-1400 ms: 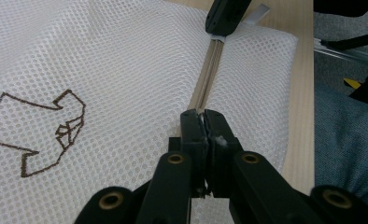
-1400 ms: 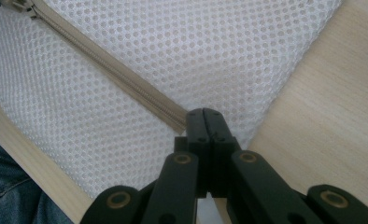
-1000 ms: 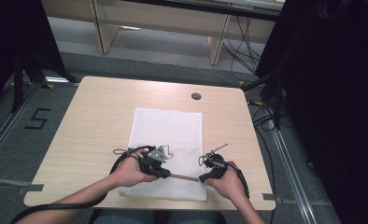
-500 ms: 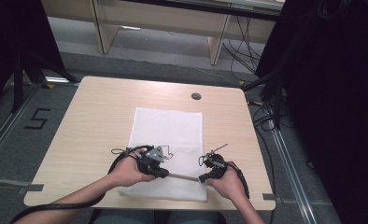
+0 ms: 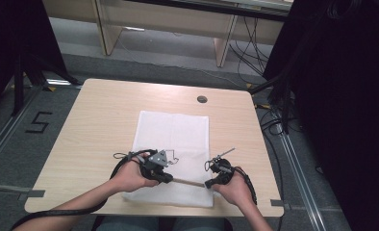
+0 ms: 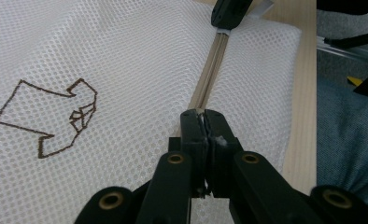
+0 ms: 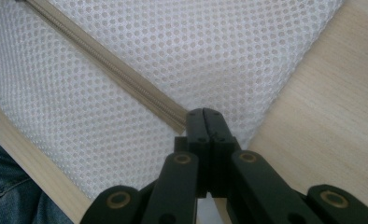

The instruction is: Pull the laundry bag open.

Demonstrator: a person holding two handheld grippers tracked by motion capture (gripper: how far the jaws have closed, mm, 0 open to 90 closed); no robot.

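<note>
Nothing moved: tools (image 5: 164, 177) pinch zipper (image 5: 190, 182).

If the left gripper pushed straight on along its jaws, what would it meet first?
Probably the right gripper: the left gripper points along the beige zipper of the white mesh bag, and that gripper sits at the zipper's far end.

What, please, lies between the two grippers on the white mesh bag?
A tan zipper runs between the left gripper and right gripper across the mesh bag, seen in the high view.

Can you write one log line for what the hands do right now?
left gripper: shut on zipper | right gripper: shut on zipper end | mesh bag: flat on table
</note>
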